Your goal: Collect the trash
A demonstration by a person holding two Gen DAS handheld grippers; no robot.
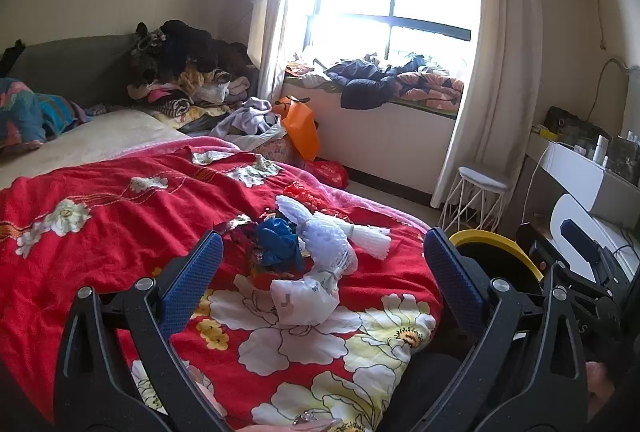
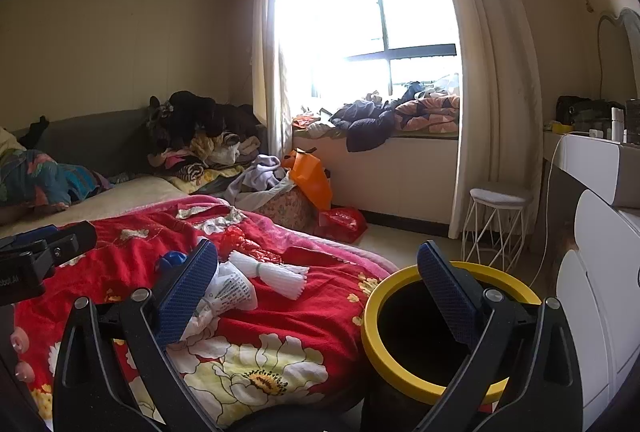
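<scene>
**Trash pile on red quilt, both grippers empty**

Left gripper point(image 1: 323, 260) hovering over red floral quilt point(image 1: 120, 216), jaws wide apart, nothing between. Right gripper point(image 2: 318, 268) also spread wide, empty, right finger above yellow-rimmed trash bin point(image 2: 374, 316).

Trash clustered on quilt, near bed corner closest to bin:
- white foam net sleeve point(image 1: 328, 232), lying flat, top of pile
- crumpled blue wrapper point(image 1: 278, 240), touching foam net, on side away from bin
- white crumpled plastic bag point(image 1: 302, 298), just beside foam net, nearest camera
- red plastic scrap point(image 1: 298, 190), beyond foam net, toward window

Same pile in right wrist view: foam net sleeve point(image 2: 266, 268) and white bag point(image 2: 228, 292) partly hidden behind left finger.

Bin on floor, just beside bed corner, open, dark inside; contents not discernible. Seen in left view only as yellow rim point(image 1: 496, 244) behind right finger.

White wire stool point(image 2: 496, 224) beyond bin, by curtain. Orange bag point(image 2: 310, 176) on floor well beyond bin, under window ledge.
</scene>
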